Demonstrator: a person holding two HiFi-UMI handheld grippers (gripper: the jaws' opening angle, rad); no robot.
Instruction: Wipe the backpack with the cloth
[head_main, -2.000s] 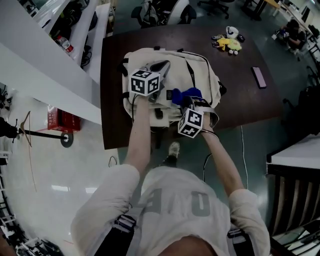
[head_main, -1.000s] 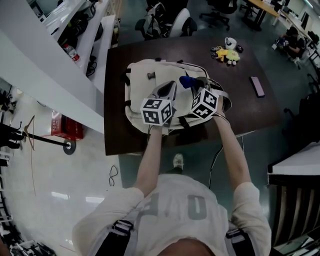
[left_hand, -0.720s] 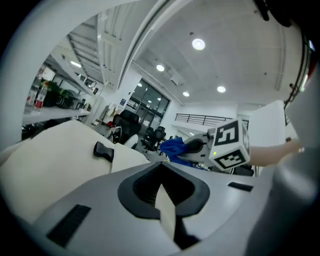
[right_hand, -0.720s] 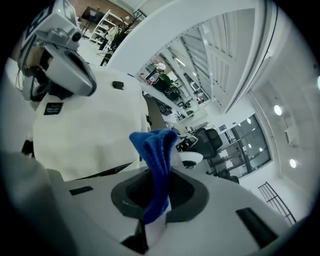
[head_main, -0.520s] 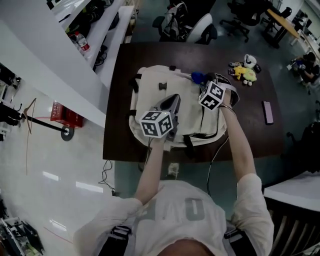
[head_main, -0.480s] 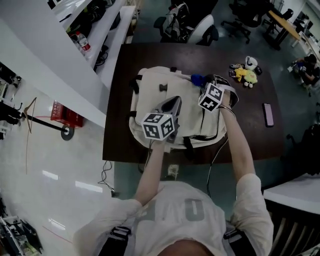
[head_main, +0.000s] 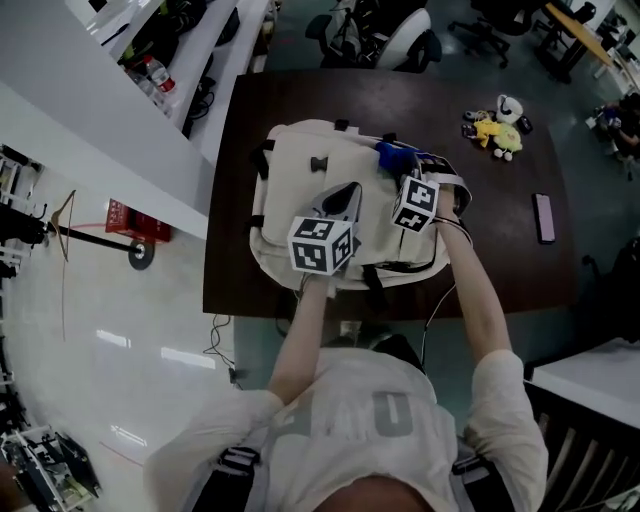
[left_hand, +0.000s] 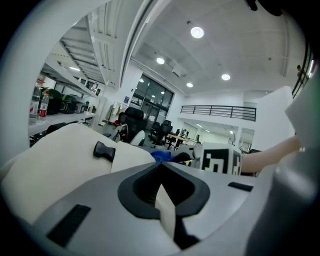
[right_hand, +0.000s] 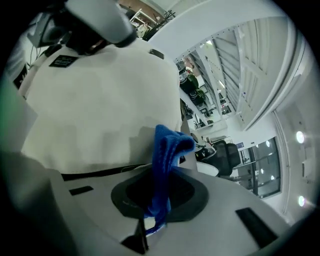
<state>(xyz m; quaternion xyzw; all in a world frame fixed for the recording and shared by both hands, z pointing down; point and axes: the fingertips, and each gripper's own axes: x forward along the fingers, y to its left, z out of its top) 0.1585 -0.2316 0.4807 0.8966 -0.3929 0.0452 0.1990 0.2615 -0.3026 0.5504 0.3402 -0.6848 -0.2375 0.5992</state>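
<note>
A cream backpack lies flat on the dark table. My right gripper is at the backpack's far right corner, shut on a blue cloth that rests against the fabric. In the right gripper view the cloth sticks up from the shut jaws in front of the backpack. My left gripper lies over the middle of the backpack, jaws shut. In the left gripper view, the backpack and a bit of the cloth show past the left gripper.
A yellow and white plush toy lies at the table's far right, a phone near the right edge. Office chairs stand beyond the table. A white bench with bottles runs along the left.
My right gripper has carried the cloth from the backpack's near side across to its far right corner. The left gripper has stayed on the middle of the backpack.
</note>
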